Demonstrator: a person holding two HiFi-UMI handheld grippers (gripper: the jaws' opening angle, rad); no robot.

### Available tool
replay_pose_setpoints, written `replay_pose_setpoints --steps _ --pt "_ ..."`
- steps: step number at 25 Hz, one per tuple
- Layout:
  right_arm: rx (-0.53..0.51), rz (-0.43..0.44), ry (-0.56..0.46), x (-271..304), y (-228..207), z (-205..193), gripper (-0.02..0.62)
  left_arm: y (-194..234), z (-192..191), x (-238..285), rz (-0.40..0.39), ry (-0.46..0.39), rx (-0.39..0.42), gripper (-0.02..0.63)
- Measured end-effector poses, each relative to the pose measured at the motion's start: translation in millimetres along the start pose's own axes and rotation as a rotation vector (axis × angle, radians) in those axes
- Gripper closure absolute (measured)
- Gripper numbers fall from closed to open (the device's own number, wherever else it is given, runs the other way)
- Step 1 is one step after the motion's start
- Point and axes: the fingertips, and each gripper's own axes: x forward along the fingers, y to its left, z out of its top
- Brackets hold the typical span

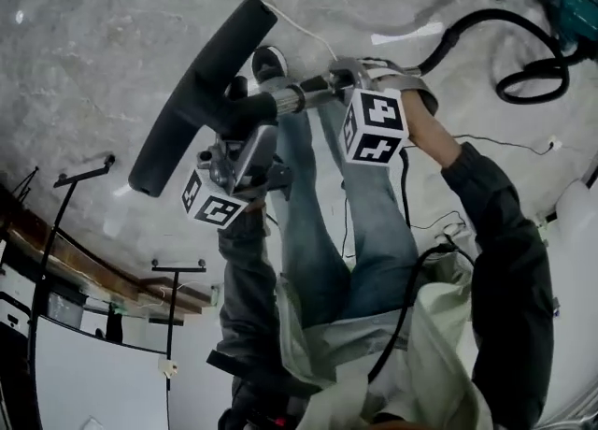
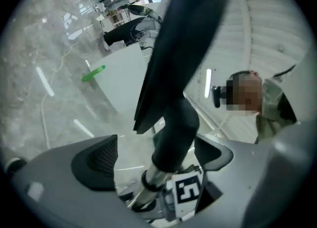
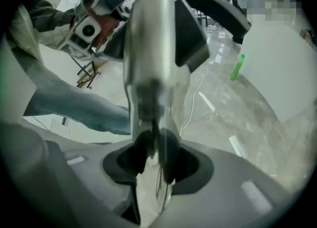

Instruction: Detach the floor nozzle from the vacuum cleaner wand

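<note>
Nozzle is held up over open floor, joined to the wand and well apart from the hose at right. Left gripper is spread, with the nozzle neck untouched between its pads; those gaps are shown only in its own view. Right gripper is pinched on the wand.
</note>
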Motion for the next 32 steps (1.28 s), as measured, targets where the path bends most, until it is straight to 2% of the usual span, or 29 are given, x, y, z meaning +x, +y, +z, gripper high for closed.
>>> replay_pose_setpoints --steps 1,3,5,7,8,9,10,12,14,15,16,17,18,19,20,21,22,25,28,30,32 --pt "-0.021 -0.005 0.006 -23 11 -7 0.454 -39 -1 8 -0.086 0.007 -0.005 0.132" --pt "-0.051 -0.01 0.016 -66 33 -18 0.454 -110 -15 23 -0.224 0.113 0.041 0.127" --pt "-0.053 -0.003 0.022 -103 52 -21 0.454 -163 -30 31 -0.288 0.24 0.103 0.132" --pt "-0.042 -0.012 0.039 -133 65 -22 0.454 -206 -36 36 -0.34 0.306 0.157 0.2" --pt "-0.034 -0.024 0.051 -146 69 -22 0.454 -227 -37 37 -0.371 0.314 0.184 0.256" --pt "-0.023 -0.035 0.057 -157 74 -21 0.454 -246 -36 36 -0.401 0.313 0.212 0.344" --pt "-0.008 -0.044 0.056 -168 80 -19 0.454 -263 -34 32 -0.424 0.306 0.239 0.393" --pt "0.013 -0.072 0.043 -187 92 -10 0.454 -289 -29 21 -0.448 0.293 0.265 0.394" --pt "0.012 -0.106 0.047 -203 103 0 0.454 -316 -17 10 -0.466 0.258 0.195 0.396" --pt "0.004 -0.115 0.061 -210 111 5 0.454 -331 -11 5 -0.472 0.24 0.138 0.286" --pt "-0.004 -0.117 0.083 -219 121 9 0.454 -347 -9 -1 -0.468 0.239 0.114 0.028" --pt "-0.009 -0.116 0.104 -229 133 13 0.454 -361 -10 -7 -0.461 0.252 0.148 0.002" --pt "-0.012 -0.117 0.118 -239 144 17 0.454 -375 -11 -15 -0.46 0.263 0.216 0.003" --pt "-0.013 -0.119 0.12 -248 155 20 0.454 -387 -8 -24 -0.465 0.257 0.28 0.041" --pt "-0.013 -0.12 0.115 -255 166 24 0.454 -396 -2 -33 -0.465 0.236 0.332 0.171" --pt "-0.009 -0.117 0.109 -262 175 29 0.454 -403 6 -42 -0.454 0.208 0.371 0.337" --pt "-0.004 -0.109 0.107 -271 183 35 0.454 -410 14 -49 -0.443 0.18 0.396 0.436" --pt "-0.023 -0.068 0.128 -296 212 44 0.453 -437 20 -71 -0.459 0.158 0.414 0.457" --pt "-0.068 -0.118 0.131 -319 219 49 0.454 -461 27 -75 -0.477 0.168 0.43 0.457" --pt "-0.071 -0.171 0.063 -329 224 60 0.451 -472 37 -78 -0.43 0.139 0.449 0.46" --pt "-0.049 -0.251 -0.069 -340 223 75 0.451 -488 47 -81 -0.412 0.104 0.512 0.466"
